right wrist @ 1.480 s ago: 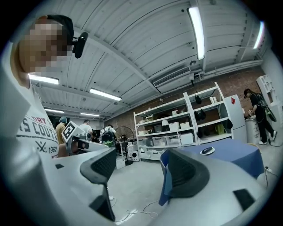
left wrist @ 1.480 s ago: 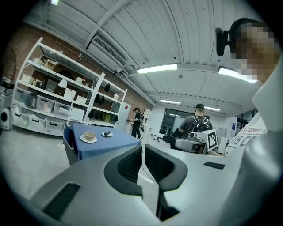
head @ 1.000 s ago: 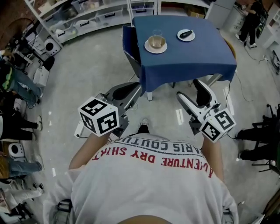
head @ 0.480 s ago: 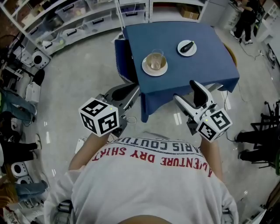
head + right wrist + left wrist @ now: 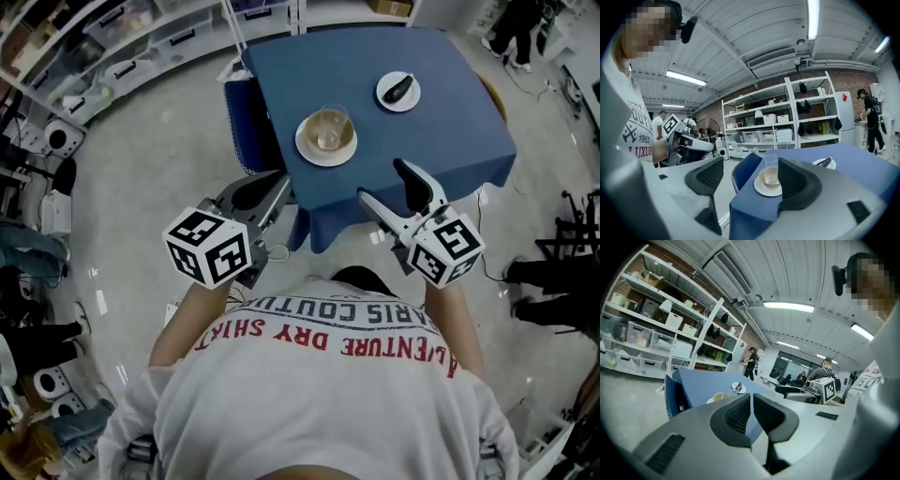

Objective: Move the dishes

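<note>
Work on the dishes hasn't begun, I'd say: the saucer [image 5: 325,141] with its glass [image 5: 330,127] sits near the bench's [image 5: 450,122] near left corner, and the small plate [image 5: 398,91] carrying something dark lies farther in, toward the right edge. The right claw [image 5: 386,185] hangs at the near edge, jaws wide apart and empty, facing the saucer. The left claw [image 5: 258,192] is beside the left corner, jaws drawn together on nothing. All the carrying is left
</note>
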Available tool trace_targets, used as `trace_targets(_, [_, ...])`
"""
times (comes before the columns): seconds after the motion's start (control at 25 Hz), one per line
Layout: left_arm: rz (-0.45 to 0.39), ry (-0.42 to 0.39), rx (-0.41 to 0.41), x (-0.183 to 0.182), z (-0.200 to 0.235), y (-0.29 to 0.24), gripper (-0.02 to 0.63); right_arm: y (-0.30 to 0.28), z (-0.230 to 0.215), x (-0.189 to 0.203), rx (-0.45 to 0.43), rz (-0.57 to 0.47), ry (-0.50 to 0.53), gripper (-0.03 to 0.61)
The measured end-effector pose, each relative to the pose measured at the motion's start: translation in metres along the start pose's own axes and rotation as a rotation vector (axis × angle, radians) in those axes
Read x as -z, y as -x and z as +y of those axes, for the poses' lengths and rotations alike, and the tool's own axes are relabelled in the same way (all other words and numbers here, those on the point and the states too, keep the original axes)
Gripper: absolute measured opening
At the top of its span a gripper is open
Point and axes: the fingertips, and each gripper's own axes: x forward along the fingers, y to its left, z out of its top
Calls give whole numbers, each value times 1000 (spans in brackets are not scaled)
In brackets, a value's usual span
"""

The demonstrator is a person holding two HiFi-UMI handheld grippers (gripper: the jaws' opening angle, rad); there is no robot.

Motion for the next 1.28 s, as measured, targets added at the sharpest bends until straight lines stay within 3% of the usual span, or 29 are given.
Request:
trace_targets(0.84, [6, 110, -178, -7, 80, -41, 43, -124, -63, 31, -126, 135, 104, 345])
trace_targets(1.28, [17, 164, -243, -4, 103, -52, 43, -169, -66, 51, -211, 185, 136, 345])
